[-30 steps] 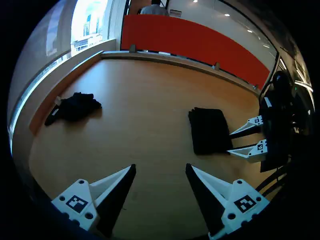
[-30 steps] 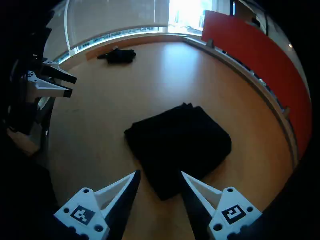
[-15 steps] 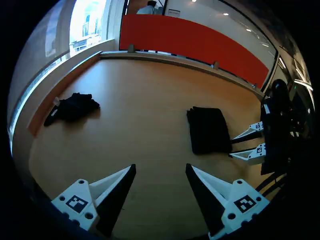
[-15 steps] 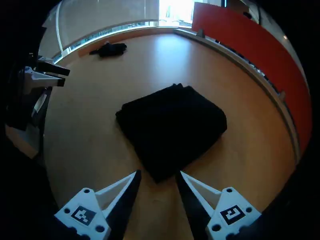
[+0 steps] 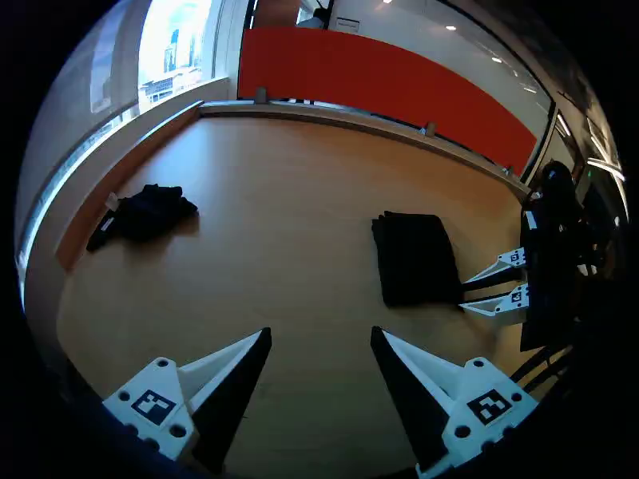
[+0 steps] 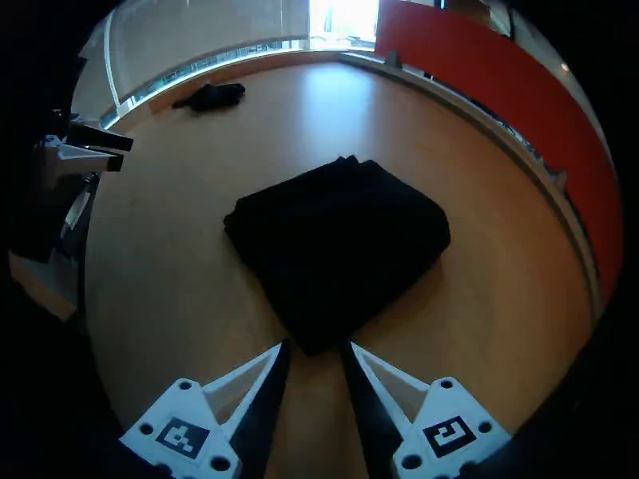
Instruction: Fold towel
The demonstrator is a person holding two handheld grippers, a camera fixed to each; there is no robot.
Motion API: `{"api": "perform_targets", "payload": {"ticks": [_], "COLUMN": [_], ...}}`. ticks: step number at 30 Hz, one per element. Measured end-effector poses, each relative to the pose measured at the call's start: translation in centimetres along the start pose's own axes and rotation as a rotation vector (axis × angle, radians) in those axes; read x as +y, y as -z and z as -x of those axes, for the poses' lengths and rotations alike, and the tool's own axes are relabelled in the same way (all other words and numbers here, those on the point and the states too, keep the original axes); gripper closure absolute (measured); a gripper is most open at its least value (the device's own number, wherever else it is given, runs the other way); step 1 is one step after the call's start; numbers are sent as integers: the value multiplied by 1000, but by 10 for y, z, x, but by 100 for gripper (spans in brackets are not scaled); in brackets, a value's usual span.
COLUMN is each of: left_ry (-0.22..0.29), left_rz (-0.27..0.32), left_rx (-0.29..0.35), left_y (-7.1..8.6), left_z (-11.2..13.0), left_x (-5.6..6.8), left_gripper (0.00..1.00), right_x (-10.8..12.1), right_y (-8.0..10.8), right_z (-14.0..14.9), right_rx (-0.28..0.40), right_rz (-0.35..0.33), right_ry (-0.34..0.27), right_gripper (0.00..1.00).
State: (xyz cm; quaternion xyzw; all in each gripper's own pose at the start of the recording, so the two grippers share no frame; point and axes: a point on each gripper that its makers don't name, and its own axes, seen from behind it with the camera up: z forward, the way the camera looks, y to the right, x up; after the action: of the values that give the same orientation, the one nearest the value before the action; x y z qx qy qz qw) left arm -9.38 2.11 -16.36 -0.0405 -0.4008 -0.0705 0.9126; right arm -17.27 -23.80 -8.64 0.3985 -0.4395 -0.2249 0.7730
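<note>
- In the left gripper view, a window [image 5: 172, 48] glows bright at the far left, above a pale ledge.
- Below it, a crumpled dark cloth [image 5: 144, 214] lies near the left edge of the wooden worktop [image 5: 279, 199].
- At the bottom centre, my left gripper [image 5: 320, 331] hovers over bare wood, its two fingers spread wide and holding nothing.
- Right of centre lies the folded black towel [image 5: 414, 257], a neat flat rectangle, well apart from the crumpled cloth.
- A red partition [image 5: 399, 80] runs along the far edge of the worktop.
- At the far right, my right gripper [image 5: 462, 291] points at the towel's near edge.
- In the right gripper view, my left gripper [image 6: 126, 154] sits at the far left, well apart from the towel.
- The crumpled dark cloth [image 6: 209, 96] lies far off at the upper left, beside the window ledge.
- The folded black towel [image 6: 339, 239] fills the centre of the worktop [image 6: 176, 263], one corner pointing towards me.
- At the bottom, my right gripper [image 6: 315, 347] has its fingers a little apart, and the towel's near corner reaches the gap between the tips. I cannot tell whether they touch it.
- The red partition [image 6: 495, 88] curves down the right side.
</note>
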Motion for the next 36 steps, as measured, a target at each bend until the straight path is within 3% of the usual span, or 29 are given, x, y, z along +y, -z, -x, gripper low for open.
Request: {"api": "perform_targets", "payload": {"ticks": [16, 26, 36], "left_ry": [0, -3, -13], "left_rz": [0, 6, 25], "left_rx": [-3, 3, 25], "left_y": [0, -2, -2], "left_z": [1, -3, -14], "left_x": [0, 2, 8], "left_gripper": [8, 8, 8], "right_x": [-3, 3, 18], "right_y": [1, 8, 39], "right_z": [-4, -18, -68], "right_rx": [17, 51, 134], "right_rz": [-2, 17, 66], "right_ry": [-10, -5, 29], "right_gripper": [95, 97, 97]}}
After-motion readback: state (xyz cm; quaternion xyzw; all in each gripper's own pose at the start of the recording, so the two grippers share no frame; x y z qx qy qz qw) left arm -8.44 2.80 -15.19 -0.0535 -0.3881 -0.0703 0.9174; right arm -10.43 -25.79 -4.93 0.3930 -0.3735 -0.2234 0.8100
